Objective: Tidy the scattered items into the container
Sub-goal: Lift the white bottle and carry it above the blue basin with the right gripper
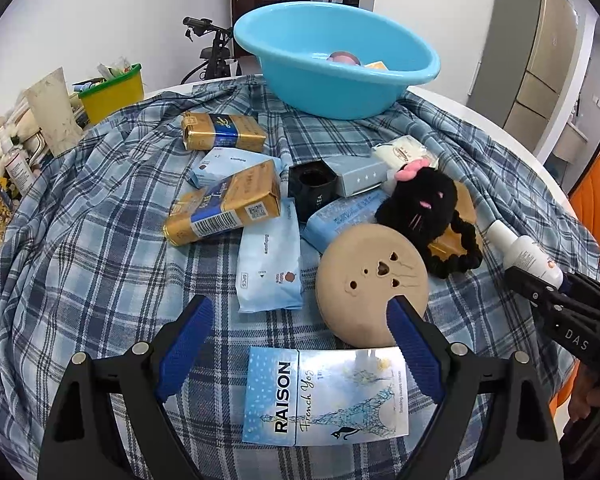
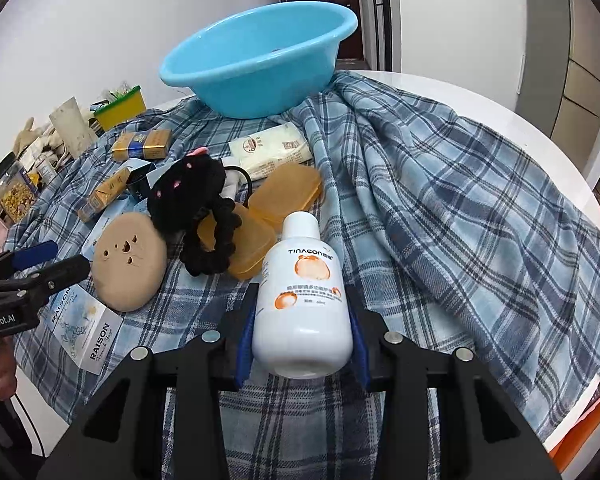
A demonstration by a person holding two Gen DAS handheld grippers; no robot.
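A light blue basin (image 1: 340, 92) stands at the far side of the plaid cloth and holds a pink item and a yellow one. My left gripper (image 1: 300, 312) is open above a blue RAISON box (image 1: 324, 396), beside a tan round disc (image 1: 370, 284). My right gripper (image 2: 303, 292) is shut on a white bottle (image 2: 304, 300) with orange print, held off the cloth. Scattered between are gold boxes (image 1: 222, 206), pale blue packets (image 1: 270, 260), a black tea box (image 1: 312, 188), a black plush (image 1: 424, 204) and an amber case (image 2: 286, 192).
The plaid cloth (image 2: 440, 200) covers a round white table (image 2: 540, 140). A yellow bin (image 1: 112, 94), bottles and a jar crowd the left edge. An orange chair (image 1: 598, 204) stands at the right. The cloth to the right of the pile is bare.
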